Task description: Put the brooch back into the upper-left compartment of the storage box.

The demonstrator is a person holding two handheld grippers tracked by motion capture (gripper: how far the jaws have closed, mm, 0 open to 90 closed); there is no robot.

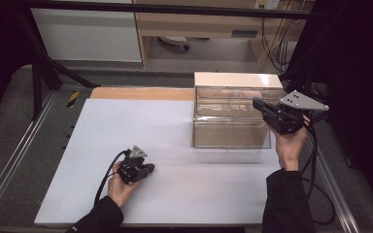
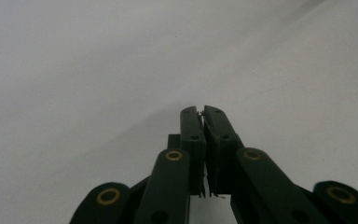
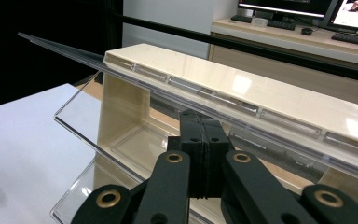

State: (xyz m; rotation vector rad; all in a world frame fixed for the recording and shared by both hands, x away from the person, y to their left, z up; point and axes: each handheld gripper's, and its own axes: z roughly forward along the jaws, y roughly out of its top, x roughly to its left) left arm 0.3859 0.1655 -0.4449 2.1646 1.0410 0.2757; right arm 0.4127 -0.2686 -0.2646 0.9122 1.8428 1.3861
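**Right gripper at the clear flap of the display box**

Toward the far right of the white table [image 1: 126, 131] stands a two-tier display box [image 1: 231, 111], cream-topped with clear plastic fronts. Its upper flap [image 3: 98, 126] is swung open; it looks light, stiff, slick and liable to crack, best taken by its front edge. The right gripper [image 1: 258, 103], raised at the box's right end, has its jaws pressed together; whether they pinch the flap's edge is unclear. The left gripper [image 1: 150, 167] rests low near the table's front, closed on nothing.

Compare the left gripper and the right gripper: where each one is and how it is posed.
The left gripper sits low over the bare white table; the right gripper is raised at the clear cabinet. The left points across open tabletop; the right points into the cabinet's upper tier. Both have their jaws together.
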